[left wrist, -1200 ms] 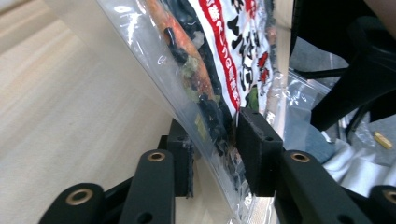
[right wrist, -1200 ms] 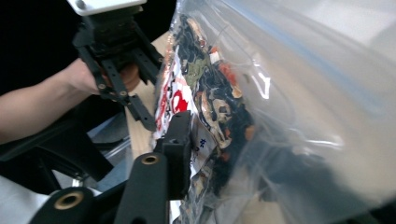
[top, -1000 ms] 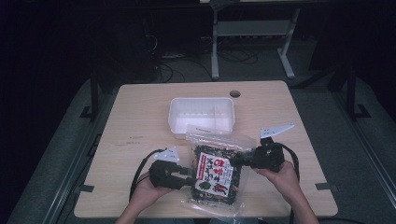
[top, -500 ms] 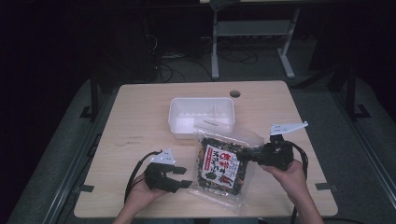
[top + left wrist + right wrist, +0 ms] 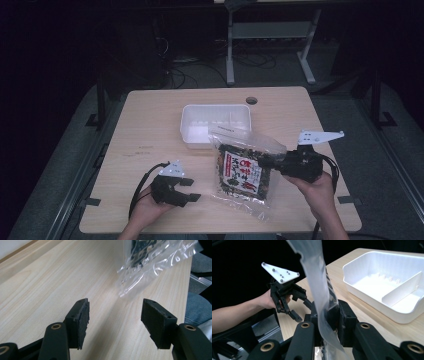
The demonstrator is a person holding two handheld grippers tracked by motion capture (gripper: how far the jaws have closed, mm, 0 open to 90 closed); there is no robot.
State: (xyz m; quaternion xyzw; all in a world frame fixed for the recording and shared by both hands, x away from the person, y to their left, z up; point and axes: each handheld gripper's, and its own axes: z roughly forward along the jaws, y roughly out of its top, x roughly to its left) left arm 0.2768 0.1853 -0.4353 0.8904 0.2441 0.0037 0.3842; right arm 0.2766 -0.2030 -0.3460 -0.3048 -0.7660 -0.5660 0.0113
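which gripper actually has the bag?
The right gripper: its fingers are shut on the snack bag's clear edge. The left gripper is open, apart from it.

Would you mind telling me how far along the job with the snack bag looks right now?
Early: the right gripper is clamped on the snack bag, lifting it. The left gripper is open, holding nothing. The white tray holds nothing, and the bag looks unopened.
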